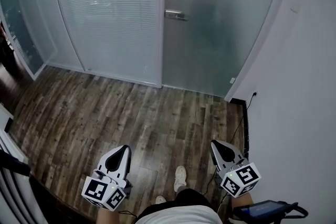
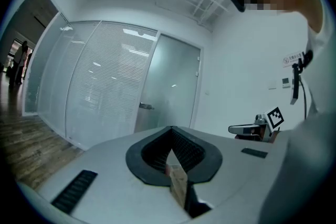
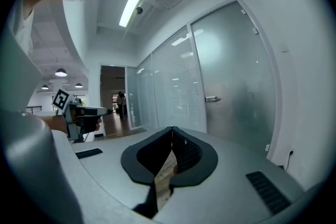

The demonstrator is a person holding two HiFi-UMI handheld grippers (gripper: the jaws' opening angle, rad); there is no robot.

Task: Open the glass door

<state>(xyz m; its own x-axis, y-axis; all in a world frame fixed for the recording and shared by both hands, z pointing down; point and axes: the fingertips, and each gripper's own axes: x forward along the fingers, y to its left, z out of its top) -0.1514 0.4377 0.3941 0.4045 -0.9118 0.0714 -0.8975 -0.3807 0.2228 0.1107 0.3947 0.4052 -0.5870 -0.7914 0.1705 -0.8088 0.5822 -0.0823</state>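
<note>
Left gripper (image 1: 122, 150): low at left, jaws closed together, nothing between them.
Right gripper (image 1: 216, 144): low at right near the white wall (image 1: 304, 86), jaws clenched, empty.
Shoe (image 1: 180, 178): between the grippers, on the wood floor (image 1: 131, 113).
Glass door (image 1: 220, 34): frosted, well ahead across the floor, seemingly shut, apart from both grippers.
Door handle (image 1: 175, 14): metal lever at the door's left edge, beside the blind-covered glass partition (image 1: 110, 13).

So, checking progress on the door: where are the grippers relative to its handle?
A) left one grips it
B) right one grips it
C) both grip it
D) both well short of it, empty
D: the left gripper and right gripper are over the floor, jaws together and empty, far from the handle on the shut door.
</note>
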